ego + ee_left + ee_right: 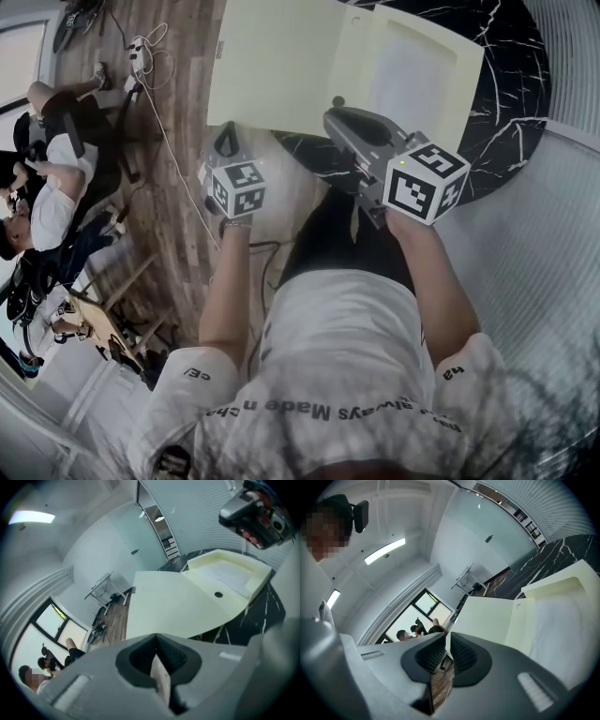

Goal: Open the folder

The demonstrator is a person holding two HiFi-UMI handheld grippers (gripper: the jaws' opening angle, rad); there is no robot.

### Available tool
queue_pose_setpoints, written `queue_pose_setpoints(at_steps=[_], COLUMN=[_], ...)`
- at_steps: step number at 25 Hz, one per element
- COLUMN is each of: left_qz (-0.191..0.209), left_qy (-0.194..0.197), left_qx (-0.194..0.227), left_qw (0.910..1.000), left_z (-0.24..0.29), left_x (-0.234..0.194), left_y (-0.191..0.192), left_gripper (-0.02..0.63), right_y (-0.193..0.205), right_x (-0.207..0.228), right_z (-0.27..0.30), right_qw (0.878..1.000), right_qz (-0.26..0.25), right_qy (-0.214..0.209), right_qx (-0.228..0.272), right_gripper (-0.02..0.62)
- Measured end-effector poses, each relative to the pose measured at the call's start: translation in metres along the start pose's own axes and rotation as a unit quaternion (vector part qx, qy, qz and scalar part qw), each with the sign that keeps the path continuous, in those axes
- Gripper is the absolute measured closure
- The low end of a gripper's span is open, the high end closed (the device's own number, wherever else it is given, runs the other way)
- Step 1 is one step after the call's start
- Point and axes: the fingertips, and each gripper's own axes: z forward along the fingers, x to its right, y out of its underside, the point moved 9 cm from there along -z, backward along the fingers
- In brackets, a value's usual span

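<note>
One pale yellow folder lies open at the left edge of the round black marble table. Its left cover sticks out past that edge over the wooden floor, and its right half holds a white sheet. A small dark round spot sits on the spine near the front edge.

Left gripper hangs off the table's near-left edge, clear of the folder, jaws nearly together with only a thin slit and nothing between. Right gripper is over the table's near edge just beside the folder's front edge, jaws also narrowed to a slit, empty.

Seated people are far left on the floor side.
</note>
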Motion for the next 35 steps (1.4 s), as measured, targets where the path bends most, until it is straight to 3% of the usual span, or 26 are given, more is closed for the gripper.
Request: queue_pose_setpoints(at_steps=[12, 25, 35], left_qz=[0.003, 0.003, -0.045], left_qy=[0.04, 0.096, 0.085], left_qx=[-0.058, -0.101, -0.067], left_qw=[0.9975, 0.9902, 0.9931], left_z=[0.058, 0.081, 0.033], left_x=[0.006, 0.013, -0.011], left_y=[0.03, 0.035, 0.014], left_gripper=[0.604, 0.604, 0.604], right_y=[0.003, 0.004, -0.012], right_x=[0.01, 0.015, -0.003], right_z=[-0.011, -0.041, -0.086], right_qw=[0.999, 0.998, 0.994], right_qz=[-0.016, -0.015, -0.042], right_qy=[0.031, 0.057, 0.098], right_qx=[-0.002, 0.0, 0.008], right_gripper=[0.568, 0.572, 0.58])
